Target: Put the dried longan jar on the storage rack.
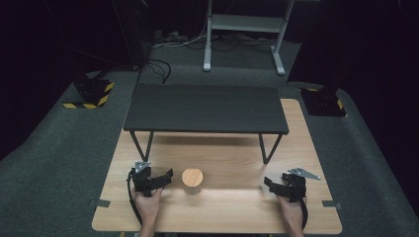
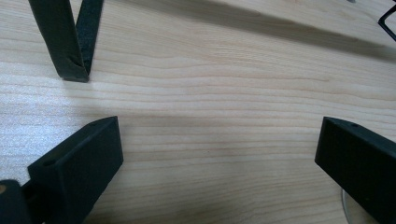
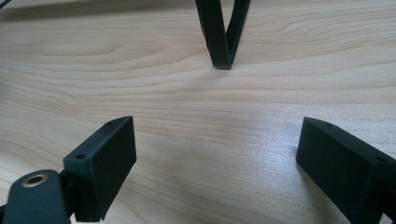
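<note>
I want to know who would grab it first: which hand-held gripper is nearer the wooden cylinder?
Left. The left hand-held gripper sits just beside the wooden cylinder, on its left, jaws open. The right hand-held gripper rests well off to the cylinder's right.

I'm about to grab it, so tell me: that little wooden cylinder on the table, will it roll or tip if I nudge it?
The wooden cylinder stands upright on a flat end, so it probably slides rather than rolls. It looks squat, so tipping seems unlikely. If knocked over, it could roll across the smooth table. It looks rigid.

Left claw point(image 1: 168, 176) and right claw point(image 1: 269, 183) rest low, jaws spread wide.
</note>
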### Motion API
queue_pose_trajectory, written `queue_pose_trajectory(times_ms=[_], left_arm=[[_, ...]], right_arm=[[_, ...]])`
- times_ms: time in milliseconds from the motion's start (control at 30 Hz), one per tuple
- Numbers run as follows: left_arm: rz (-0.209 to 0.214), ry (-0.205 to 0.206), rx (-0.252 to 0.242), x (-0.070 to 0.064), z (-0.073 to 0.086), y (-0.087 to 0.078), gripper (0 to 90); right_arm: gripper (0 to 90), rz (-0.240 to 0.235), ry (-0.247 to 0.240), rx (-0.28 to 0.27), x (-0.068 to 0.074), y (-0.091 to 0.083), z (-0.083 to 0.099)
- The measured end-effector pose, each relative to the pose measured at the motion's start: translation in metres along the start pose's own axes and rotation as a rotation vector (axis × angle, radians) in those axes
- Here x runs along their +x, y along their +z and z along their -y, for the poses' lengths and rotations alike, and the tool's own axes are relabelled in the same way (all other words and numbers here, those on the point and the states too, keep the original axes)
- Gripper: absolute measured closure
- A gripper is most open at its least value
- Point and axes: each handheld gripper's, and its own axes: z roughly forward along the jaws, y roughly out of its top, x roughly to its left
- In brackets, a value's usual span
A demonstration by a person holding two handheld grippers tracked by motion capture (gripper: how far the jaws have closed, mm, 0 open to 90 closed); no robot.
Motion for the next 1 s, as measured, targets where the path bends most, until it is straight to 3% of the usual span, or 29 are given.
queue_pose_trajectory(times_ms=[300, 433, 633, 1000], left_arm=[[0.016, -0.005, 0.0, 0.003, 0.0, -0.001, 0.5], [0.041, 0.027, 0.018, 0.005, -0.004, 0.0, 0.5], [0.064, 0.029, 0.02, 0.008, -0.004, -0.003, 0.5], [0.068, 0.116, 0.043, 0.01, 0.001, -0.021, 0.6]], right_arm=[[11.6, -0.004, 0.005, -0.002, -0.001, 0.0, 0.0], [11.5, -0.009, 0.009, -0.003, -0.002, 0.0, 0.0], [11.5, -0.014, 0.015, -0.007, -0.004, 0.0, 0.001], [11.5, -0.015, 0.015, -0.007, -0.004, 0.0, 0.001]])
